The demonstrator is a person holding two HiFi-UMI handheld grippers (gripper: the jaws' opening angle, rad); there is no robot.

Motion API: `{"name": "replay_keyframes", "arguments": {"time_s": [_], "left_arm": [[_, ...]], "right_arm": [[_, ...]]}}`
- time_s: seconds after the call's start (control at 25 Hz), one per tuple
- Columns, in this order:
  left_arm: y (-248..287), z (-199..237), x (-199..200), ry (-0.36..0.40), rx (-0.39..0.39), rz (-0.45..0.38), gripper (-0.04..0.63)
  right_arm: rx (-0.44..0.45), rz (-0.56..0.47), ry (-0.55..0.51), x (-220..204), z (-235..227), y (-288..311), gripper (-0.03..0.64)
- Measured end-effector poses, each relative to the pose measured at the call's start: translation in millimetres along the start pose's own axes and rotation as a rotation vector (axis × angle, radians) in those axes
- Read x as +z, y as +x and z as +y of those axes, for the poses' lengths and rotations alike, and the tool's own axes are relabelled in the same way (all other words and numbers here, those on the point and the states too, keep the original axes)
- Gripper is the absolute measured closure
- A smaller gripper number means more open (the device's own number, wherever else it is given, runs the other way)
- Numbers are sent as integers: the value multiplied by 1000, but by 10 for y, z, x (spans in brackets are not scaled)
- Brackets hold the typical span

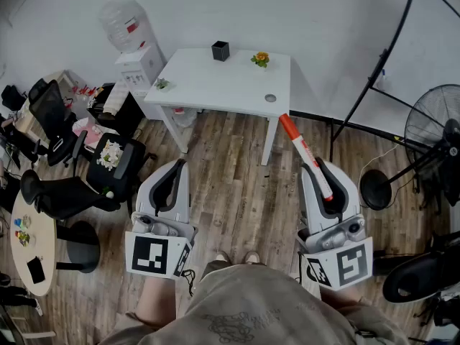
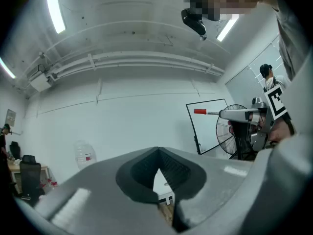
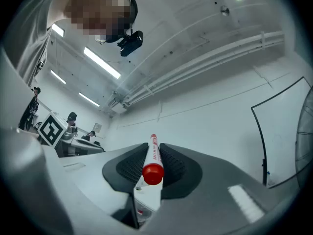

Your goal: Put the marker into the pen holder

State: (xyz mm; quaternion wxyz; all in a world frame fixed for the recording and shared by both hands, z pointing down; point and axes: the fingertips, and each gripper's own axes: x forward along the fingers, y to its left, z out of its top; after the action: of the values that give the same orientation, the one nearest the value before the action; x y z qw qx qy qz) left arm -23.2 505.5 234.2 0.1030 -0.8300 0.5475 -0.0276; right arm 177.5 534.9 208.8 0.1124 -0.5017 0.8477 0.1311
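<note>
Red-capped marker (image 1: 305, 153) is sticking out up-left from right gripper (image 1: 321, 172), jaws clamping its barrel. Left gripper (image 1: 175, 169) is hovering level at lower left, jaws closed, empty. Holder (image 1: 221, 50) is sitting on table (image 1: 208, 85), top centre.

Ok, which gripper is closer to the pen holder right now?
Left, slightly. The pen holder stands on the table far ahead, a bit right of the left gripper and further left of the right gripper, which grips the marker.
</note>
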Motion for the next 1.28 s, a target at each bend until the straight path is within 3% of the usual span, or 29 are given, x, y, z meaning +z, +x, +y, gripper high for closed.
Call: {"name": "replay_keyframes", "arguments": {"time_s": [0.6,1.28], "left_arm": [[131,-381,-19,-1,-32,19,595],[516,-143,-195,-11,-24,38,595]], "right_arm": [[-41,59,64,-211,-344,-181,517],[-12,120,70,-588,-476,272,517]]}}
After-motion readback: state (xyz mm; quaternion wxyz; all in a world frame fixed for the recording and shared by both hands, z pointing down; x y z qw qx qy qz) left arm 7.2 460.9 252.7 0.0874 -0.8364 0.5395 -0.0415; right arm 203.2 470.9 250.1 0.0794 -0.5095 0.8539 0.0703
